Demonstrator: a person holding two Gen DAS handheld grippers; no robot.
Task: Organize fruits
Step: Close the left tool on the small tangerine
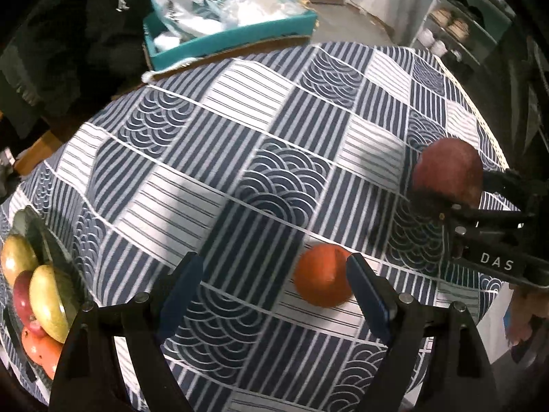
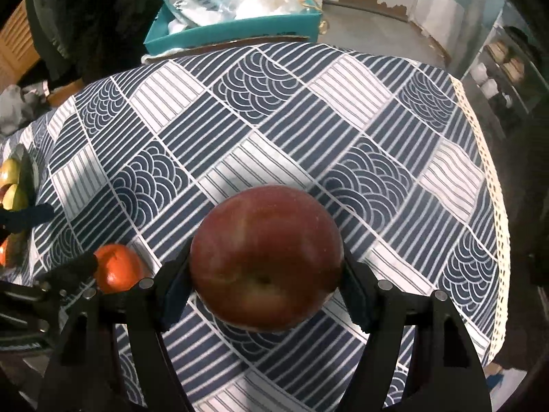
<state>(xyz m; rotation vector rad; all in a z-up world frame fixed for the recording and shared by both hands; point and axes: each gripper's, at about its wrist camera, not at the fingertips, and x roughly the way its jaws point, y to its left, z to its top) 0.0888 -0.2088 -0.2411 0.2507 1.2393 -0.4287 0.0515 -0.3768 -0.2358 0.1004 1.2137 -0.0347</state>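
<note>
Patterned navy-and-white tablecloth [image 2: 274, 110] backs my right gripper [image 2: 266, 295], clamped across a round, firm, smooth-skinned red apple [image 2: 266, 257]. At four o'clock from my left gripper [image 1: 271, 288], whose fingers stand apart and empty, a small glossy orange tangerine [image 1: 320, 276] looks light and soft; I would take it gently at its widest girth.

1. The worktop's cloth [image 2: 360, 130] is navy and white: patchwork squares of stripes and of scalloped wave arcs, with a cream lace edge.
2. The apple [image 2: 266, 261] is dark red with yellowish streaks.
3. The orange [image 1: 322, 276] is bright orange.
4. The mangoes [image 1: 48, 300] in the bowl are yellow-green, red and orange.
5. The box [image 1: 233, 36] is teal.
6. The left tongs [image 1: 274, 295] are black with blue pads.
</note>
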